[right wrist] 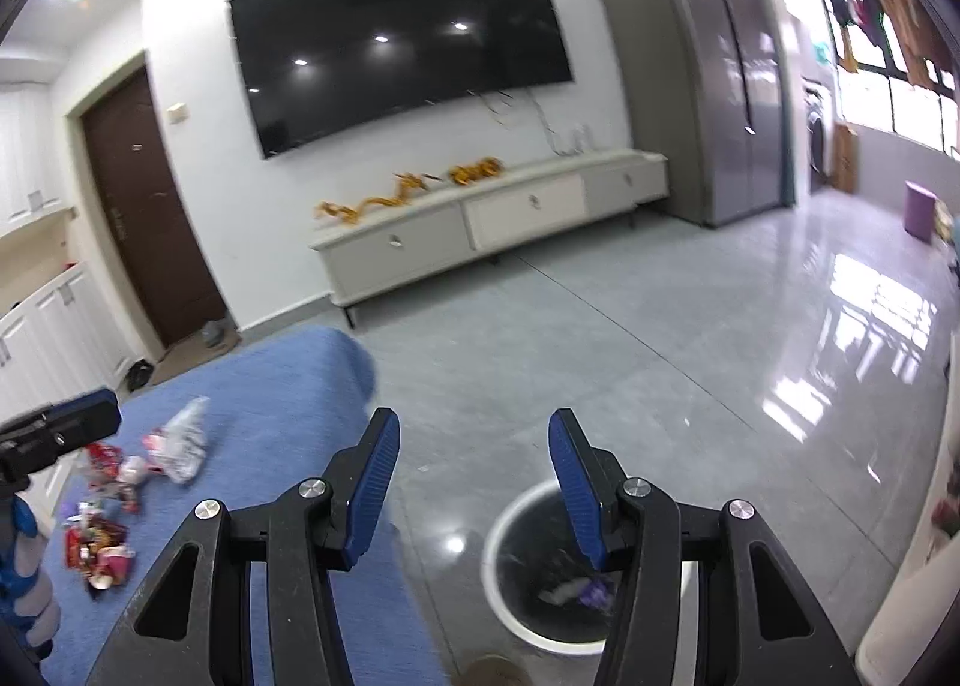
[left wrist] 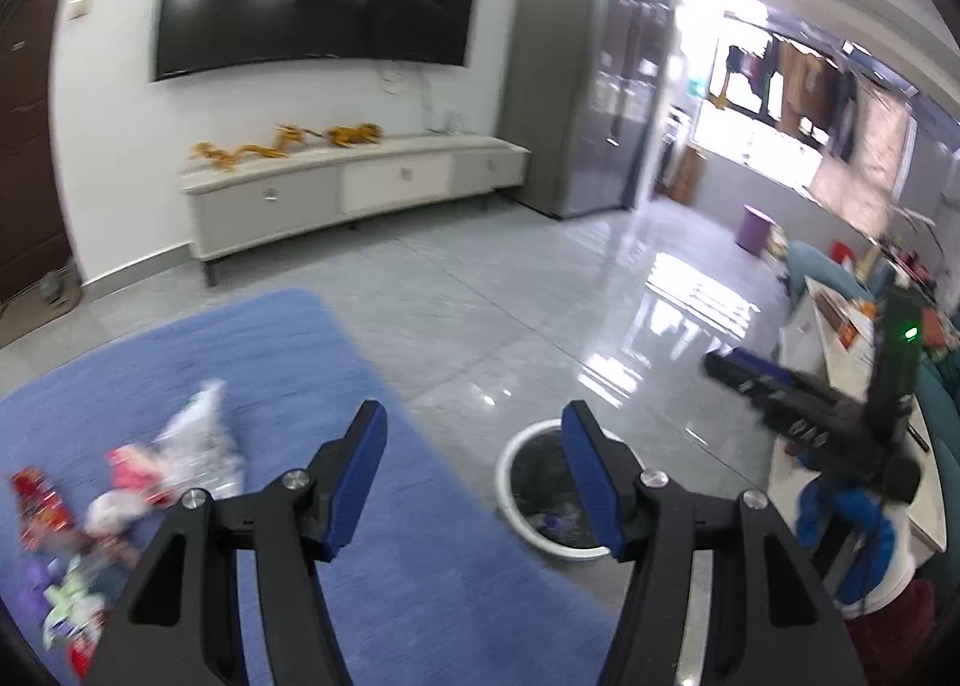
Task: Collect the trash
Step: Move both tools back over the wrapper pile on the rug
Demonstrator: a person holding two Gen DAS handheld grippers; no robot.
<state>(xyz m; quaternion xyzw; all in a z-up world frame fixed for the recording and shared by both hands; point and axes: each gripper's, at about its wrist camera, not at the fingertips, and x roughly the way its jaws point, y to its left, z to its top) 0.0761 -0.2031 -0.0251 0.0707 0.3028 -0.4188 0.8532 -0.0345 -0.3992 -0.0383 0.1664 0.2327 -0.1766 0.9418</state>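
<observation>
We see both grippers (left wrist: pixel 474 470) (right wrist: pixel 474 482) agape, empty; trash (left wrist: pixel 120 500) lower left blurred; bin (right wrist: pixel 510 578) half-hidden; bin's scraps clearer right view

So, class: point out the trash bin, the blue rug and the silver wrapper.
trash bin (right wrist: pixel 503 518), right wrist view, white rim
blue rug (left wrist: pixel 288 362), left wrist view, bare middle
silver wrapper (left wrist: pixel 201 440), left wrist view, crumpled centre

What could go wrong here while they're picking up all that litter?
1. The wrappers lie in a loose, overlapping pile on the blue rug; a grab may lift only some and drop others.
2. The bin stands off the rug on glossy floor, so light pieces could fall on the way across, or a bump might slide it.
3. Both views are blurred, so aiming the empty left gripper or right gripper may be harder.
</observation>
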